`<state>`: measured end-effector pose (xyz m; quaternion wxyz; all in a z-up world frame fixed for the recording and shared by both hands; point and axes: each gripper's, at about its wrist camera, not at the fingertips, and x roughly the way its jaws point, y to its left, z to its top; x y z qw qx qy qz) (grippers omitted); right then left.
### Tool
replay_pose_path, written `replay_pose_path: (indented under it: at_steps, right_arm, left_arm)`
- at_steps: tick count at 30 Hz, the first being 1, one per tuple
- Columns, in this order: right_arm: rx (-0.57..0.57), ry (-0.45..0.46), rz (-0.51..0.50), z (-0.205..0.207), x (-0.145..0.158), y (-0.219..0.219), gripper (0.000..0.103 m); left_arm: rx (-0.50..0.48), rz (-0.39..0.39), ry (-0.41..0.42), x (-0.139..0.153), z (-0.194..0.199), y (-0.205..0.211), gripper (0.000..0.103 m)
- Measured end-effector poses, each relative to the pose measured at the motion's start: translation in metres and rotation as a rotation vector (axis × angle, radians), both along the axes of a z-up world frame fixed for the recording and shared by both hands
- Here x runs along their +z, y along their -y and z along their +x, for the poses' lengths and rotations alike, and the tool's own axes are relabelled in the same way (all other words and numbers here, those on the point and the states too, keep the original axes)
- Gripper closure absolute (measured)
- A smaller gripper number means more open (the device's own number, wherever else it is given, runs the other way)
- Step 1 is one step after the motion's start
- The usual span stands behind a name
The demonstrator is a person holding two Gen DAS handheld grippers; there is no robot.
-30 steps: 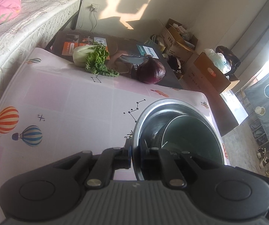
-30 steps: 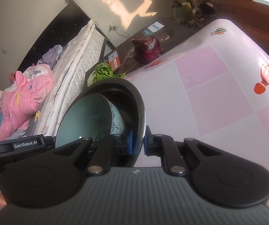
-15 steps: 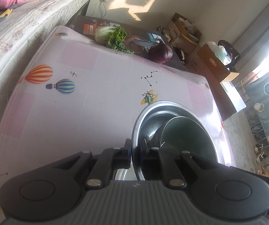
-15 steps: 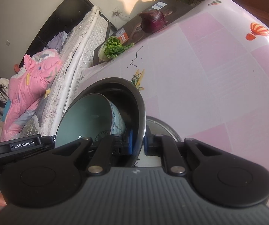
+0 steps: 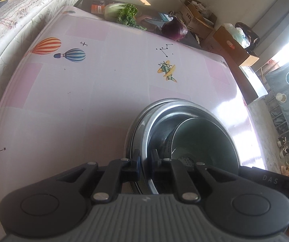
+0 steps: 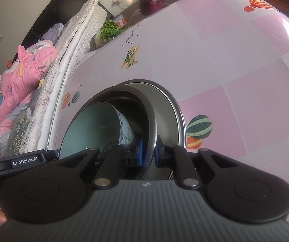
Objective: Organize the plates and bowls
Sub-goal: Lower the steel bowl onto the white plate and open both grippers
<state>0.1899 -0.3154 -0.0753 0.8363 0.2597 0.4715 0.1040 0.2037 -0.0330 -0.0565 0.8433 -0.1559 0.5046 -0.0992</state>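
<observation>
Stainless steel bowl (image 5: 160,121), carrying a pale green ceramic bowl (image 6: 96,129) inside it, is pinched at opposite rim points by the left gripper (image 5: 145,162) and right gripper (image 6: 148,150), both clamped narrow on the rim. It sits in a wider metal basin (image 6: 164,109) just ahead of the jaws on the pink tablecloth (image 5: 83,92). Step, judged: nesting the stack; next, settle it level and release together.

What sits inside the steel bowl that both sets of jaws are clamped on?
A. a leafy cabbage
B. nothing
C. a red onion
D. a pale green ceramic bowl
D: a pale green ceramic bowl leans nested inside the steel bowl, whose rim the right gripper and left gripper each pinch.
</observation>
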Motion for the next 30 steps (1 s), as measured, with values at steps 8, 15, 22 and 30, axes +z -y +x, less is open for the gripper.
replay_pose_path:
  at_steps: [8,15,22,30]
  right_arm:
    - [0.011,0.023,-0.051,-0.002,0.004,0.0,0.092]
    - [0.014,0.041,-0.072,-0.006,0.006,0.001,0.091]
    - [0.006,0.083,-0.065,-0.016,0.01,0.007,0.087]
    - [-0.032,0.187,-0.082,-0.049,0.035,0.018,0.051]
  left_arm:
    - [-0.048,-0.008,0.017,-0.005,-0.006,0.001,0.092]
    - [-0.09,0.005,0.103,0.0,-0.016,0.002,0.088]
    - [-0.082,-0.021,0.263,0.016,-0.032,-0.018,0.054]
    - [-0.058,-0.019,0.358,0.021,-0.061,-0.042,0.035]
